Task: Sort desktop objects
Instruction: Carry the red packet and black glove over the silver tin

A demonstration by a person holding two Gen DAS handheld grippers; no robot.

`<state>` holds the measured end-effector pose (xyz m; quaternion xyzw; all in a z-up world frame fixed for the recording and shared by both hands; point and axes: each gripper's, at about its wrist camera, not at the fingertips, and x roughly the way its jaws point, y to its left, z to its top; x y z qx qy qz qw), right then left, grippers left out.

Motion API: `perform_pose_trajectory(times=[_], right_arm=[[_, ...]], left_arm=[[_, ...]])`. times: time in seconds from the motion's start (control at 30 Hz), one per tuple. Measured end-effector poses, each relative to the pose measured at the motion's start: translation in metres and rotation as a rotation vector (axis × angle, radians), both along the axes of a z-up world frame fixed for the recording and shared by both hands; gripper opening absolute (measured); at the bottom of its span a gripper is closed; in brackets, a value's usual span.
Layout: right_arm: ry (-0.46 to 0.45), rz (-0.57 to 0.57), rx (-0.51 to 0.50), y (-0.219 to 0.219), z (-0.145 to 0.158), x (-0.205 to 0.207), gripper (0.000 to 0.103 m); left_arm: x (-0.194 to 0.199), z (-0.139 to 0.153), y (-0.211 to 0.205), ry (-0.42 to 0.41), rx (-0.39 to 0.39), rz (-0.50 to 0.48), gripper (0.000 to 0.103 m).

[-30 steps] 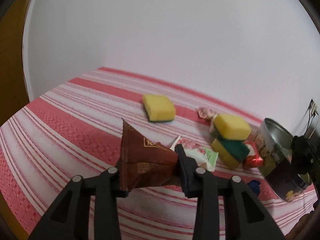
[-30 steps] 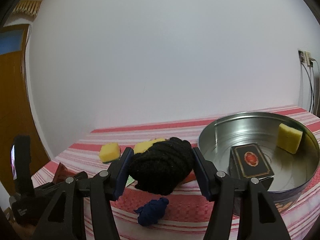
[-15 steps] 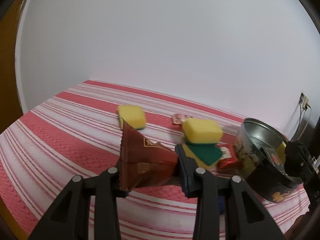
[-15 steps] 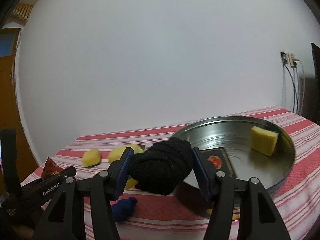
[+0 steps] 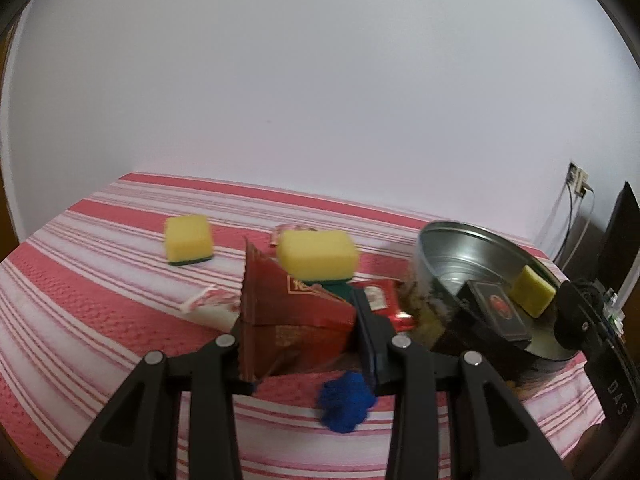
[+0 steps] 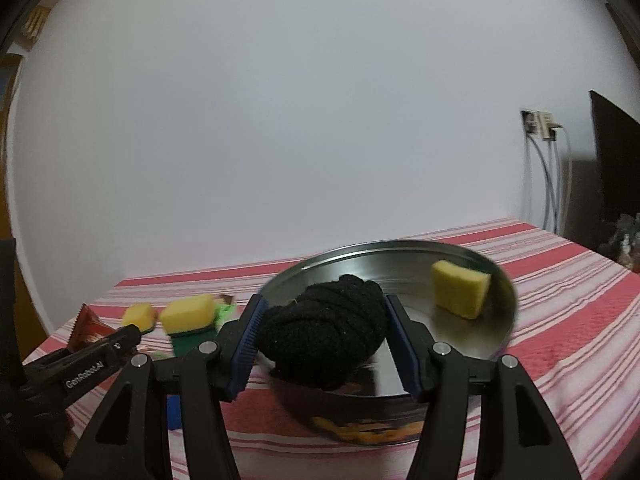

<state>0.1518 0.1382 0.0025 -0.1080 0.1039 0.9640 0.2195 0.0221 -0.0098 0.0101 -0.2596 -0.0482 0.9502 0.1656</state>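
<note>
My left gripper (image 5: 304, 332) is shut on a brown snack packet (image 5: 292, 320), held above the striped cloth left of the round metal tin (image 5: 448, 240). My right gripper (image 6: 322, 340) is shut on a black rolled sock (image 6: 324, 336), held at the tin's near rim (image 6: 384, 396). The tin holds a yellow sponge (image 6: 460, 294) and a dark card box (image 5: 496, 312). A blue sock ball (image 5: 346, 402) lies on the cloth below my left gripper.
Two yellow-green sponges (image 5: 188, 240) (image 5: 316, 254), a red packet (image 5: 384, 300) and a white-pink wrapper (image 5: 208, 300) lie on the red-striped tablecloth (image 5: 80, 300). Wall socket with cables (image 6: 540, 124) and a dark monitor (image 6: 616, 160) stand at the right.
Both grippers moved right toward the tin. The black sock now sits over the tin's near rim; the packet has come closer to the tin.
</note>
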Motion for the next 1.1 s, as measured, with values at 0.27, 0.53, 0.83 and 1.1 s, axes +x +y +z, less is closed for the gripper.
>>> perform_pose_trajectory(times=[0.27, 0.53, 0.83, 1.1], right_arm=[[-0.005, -0.084, 0.036, 0.031, 0.002, 0.013, 0.061], [0.0, -0.184, 0.162, 0.057, 0.013, 0.02, 0.061], [-0.029, -0.245, 0.286, 0.089, 0.013, 0.009, 0.061], [-0.055, -0.222, 0.242, 0.116, 0.011, -0.003, 0.061]], left_arm=[[0.009, 0.007, 0.041, 0.028, -0.025, -0.068, 0.036], [0.017, 0.015, 0.089, 0.065, -0.03, -0.148, 0.036], [0.023, 0.017, 0.146, 0.094, -0.066, -0.229, 0.036], [0.021, 0.011, 0.181, 0.074, -0.093, -0.256, 0.036]])
